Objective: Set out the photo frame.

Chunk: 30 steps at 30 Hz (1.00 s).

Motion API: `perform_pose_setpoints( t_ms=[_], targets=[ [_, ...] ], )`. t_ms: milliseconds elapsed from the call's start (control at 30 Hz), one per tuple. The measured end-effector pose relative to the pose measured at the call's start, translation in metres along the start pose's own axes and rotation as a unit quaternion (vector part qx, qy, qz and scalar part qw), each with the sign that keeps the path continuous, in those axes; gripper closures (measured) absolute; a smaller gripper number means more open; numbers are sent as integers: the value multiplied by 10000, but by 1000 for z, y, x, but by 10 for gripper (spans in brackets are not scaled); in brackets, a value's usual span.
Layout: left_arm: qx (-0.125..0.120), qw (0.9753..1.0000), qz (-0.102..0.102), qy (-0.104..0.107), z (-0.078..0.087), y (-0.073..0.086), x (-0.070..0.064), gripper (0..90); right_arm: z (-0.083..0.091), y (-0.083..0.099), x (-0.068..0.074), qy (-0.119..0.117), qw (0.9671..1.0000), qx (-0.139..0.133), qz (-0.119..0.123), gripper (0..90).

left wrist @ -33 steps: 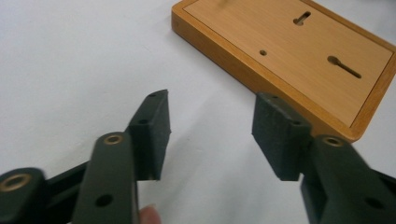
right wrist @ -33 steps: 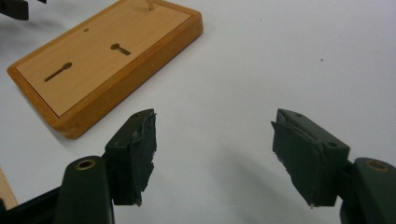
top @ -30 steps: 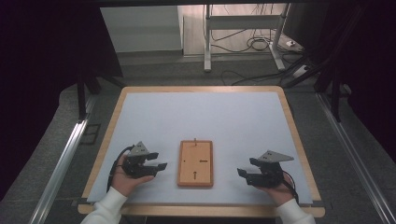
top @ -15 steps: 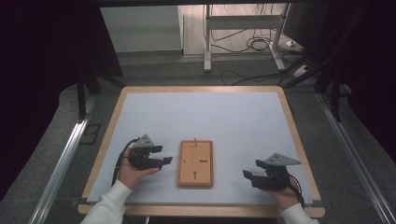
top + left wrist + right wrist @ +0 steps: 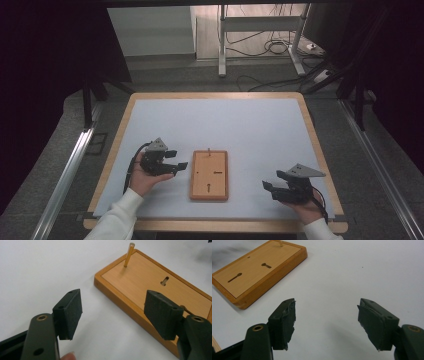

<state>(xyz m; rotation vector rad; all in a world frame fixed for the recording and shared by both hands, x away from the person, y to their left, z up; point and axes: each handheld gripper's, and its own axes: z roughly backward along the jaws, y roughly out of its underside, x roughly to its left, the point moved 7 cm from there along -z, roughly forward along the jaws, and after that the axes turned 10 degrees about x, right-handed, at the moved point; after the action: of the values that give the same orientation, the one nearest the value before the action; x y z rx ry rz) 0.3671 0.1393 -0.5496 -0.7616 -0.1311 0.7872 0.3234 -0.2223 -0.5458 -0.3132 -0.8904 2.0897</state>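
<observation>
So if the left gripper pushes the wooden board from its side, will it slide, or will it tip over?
The wooden board probably slides: it lies flat and low on the smooth white table. It looks thick and rigid, so bending seems unlikely. Its thin upright peg could snap if bumped.

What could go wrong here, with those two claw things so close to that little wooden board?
The left gripper is open beside the wooden board, so it might nudge the board across the smooth table. The thin peg standing at the board's far end looks easy to knock or bend. The right gripper, open and apart, poses little risk.
</observation>
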Motion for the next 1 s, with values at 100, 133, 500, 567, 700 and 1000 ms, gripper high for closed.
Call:
perform_pose_setpoints(
  t_ms=[100, 133, 500, 567, 700, 1000],
  targets=[
    [-10, 10000, -22, -8, -1, -3, 2, 295, -2, 0, 0, -16, 10000, 20, 33, 305],
    [-4, 10000, -48, -12, -1, -4, 2, 292, -3, -1, -1, -20, 10000, 28, 28, 305],
    [-21, 9997, -228, 55, -11, -19, 3, 270, -11, -5, -1, -76, 9999, 75, 28, 304],
    [-12, 9997, -225, 88, -14, -24, 1, 270, -11, -5, -1, -85, 9999, 72, 46, 302],
    [-13, 9994, -313, 157, -17, -31, -3, 270, -10, -6, -1, -114, 9999, 53, 49, 302],
    [95, 9978, -553, 364, -43, -49, -14, 327, -11, -5, -2, -109, 9999, 71, 76, 302]
  ],
)
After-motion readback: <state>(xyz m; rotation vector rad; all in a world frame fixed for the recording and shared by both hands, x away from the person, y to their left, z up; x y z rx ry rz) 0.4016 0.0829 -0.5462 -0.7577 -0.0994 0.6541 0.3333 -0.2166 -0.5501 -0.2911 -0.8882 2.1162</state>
